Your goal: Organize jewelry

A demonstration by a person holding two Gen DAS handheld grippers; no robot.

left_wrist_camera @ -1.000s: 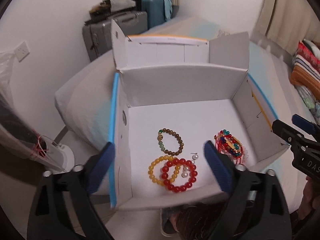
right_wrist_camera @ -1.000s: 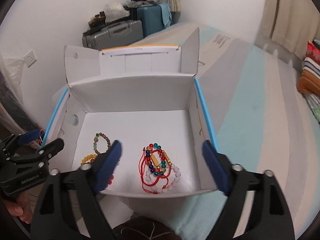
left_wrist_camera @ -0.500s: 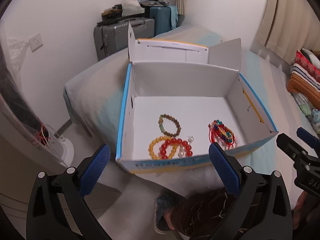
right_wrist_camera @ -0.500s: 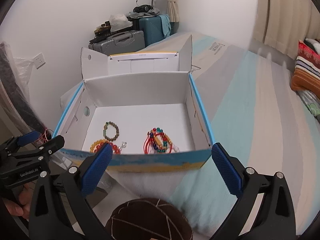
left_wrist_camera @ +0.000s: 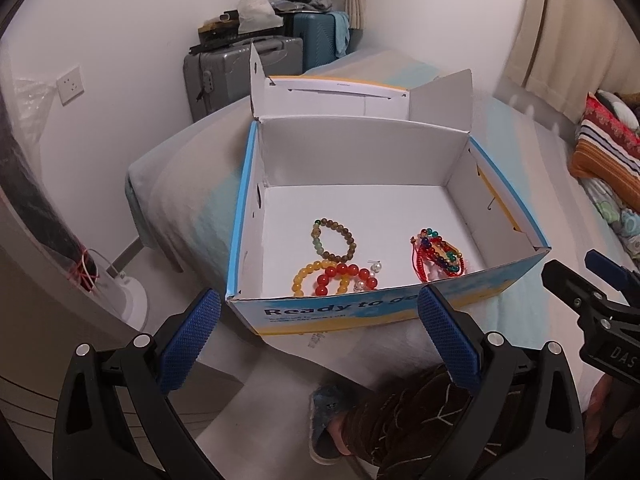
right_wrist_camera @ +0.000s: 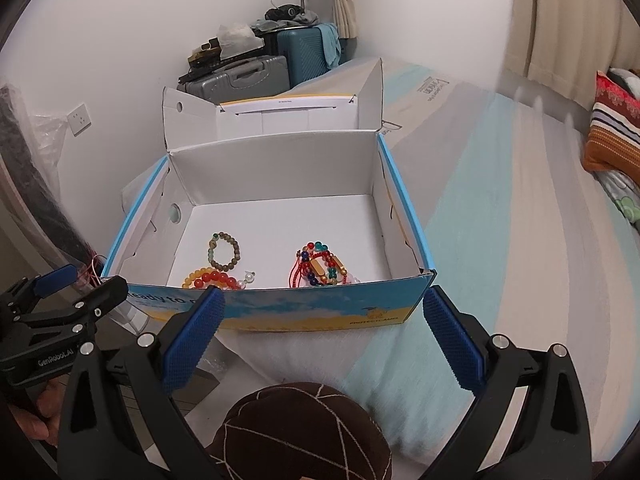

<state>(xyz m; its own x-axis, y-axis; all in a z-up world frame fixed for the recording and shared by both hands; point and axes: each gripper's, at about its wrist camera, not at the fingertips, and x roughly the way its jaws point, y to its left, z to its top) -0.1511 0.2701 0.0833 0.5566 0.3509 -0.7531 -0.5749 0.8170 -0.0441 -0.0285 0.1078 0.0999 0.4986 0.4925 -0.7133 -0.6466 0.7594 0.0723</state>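
An open cardboard box with a blue and yellow printed front sits on the corner of a bed, its lid flaps standing up at the back. A second ago both grippers hung over the box with their blue pads above the jewelry; since then they have drawn back toward the person and risen, so the whole box now shows in each view, front panel included. The left gripper is spread wide and holds nothing, and the right gripper is the same, wide apart and empty. All the jewelry lies on the white floor of the box, near the front wall. Toward the left side are a brown bead bracelet, and just in front of it a yellow bead bracelet overlapped by a red bead bracelet, with small pearl earrings touching them. Well apart to the right is a tangle of red cord bracelets with coloured beads. Nothing has been lifted out. The retreat with empty grippers suggests the sorting is either finished or paused, with every piece gathered inside the box.
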